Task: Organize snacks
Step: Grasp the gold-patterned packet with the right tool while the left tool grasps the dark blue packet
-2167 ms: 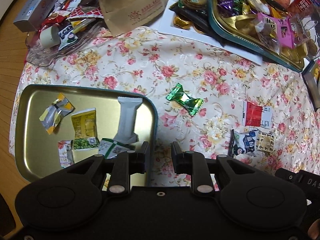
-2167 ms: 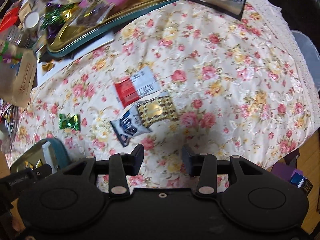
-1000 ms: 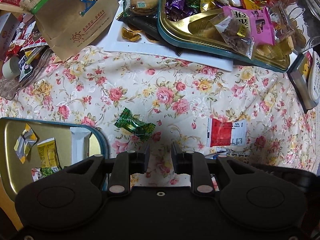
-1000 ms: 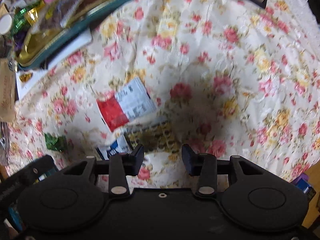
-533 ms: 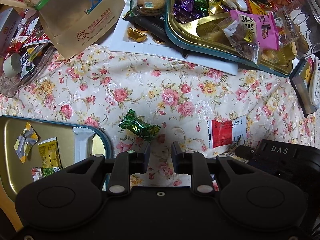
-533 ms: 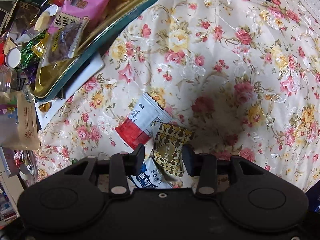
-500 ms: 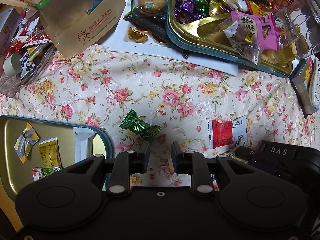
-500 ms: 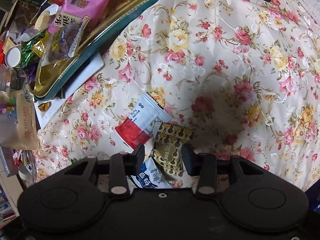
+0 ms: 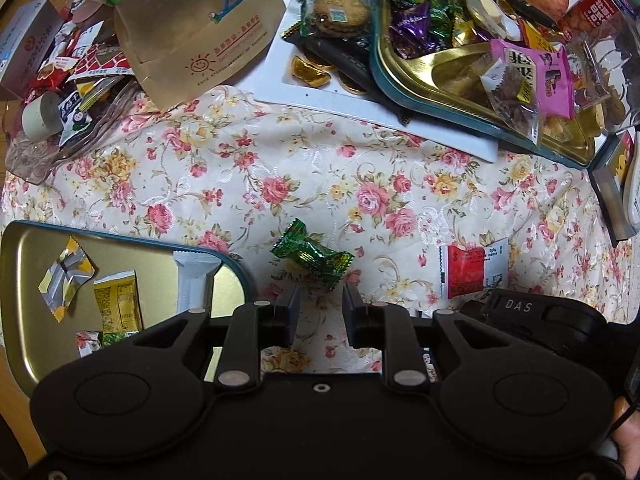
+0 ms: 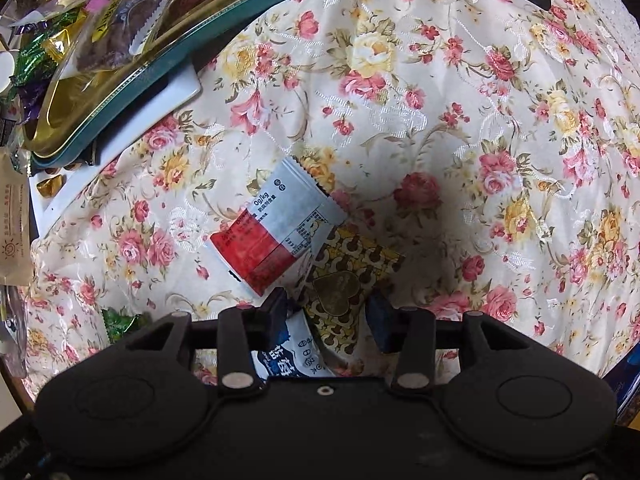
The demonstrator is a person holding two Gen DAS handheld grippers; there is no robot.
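Note:
My left gripper (image 9: 319, 308) is open and empty, just short of a green wrapped candy (image 9: 312, 255) on the floral cloth. A gold tray (image 9: 24, 320) at the left holds several snack packets and a white bar (image 9: 192, 280). My right gripper (image 10: 326, 316) is open low over a yellow-and-brown packet (image 10: 344, 280), which lies between its jaws. A red-and-white sachet (image 10: 276, 228) and a blue-and-white packet (image 10: 288, 356) lie beside it. The sachet also shows in the left wrist view (image 9: 472, 266).
A large gold tray with a teal rim (image 9: 460, 92) full of snacks sits at the back on a white board (image 9: 380, 116). A brown paper bag (image 9: 200, 36) and a heap of wrappers (image 9: 68, 72) lie back left. A dark box (image 9: 608, 196) stands at the right.
My left gripper has moved closer to the green candy. My right gripper has come down lower over the yellow-and-brown packet. Both stay open.

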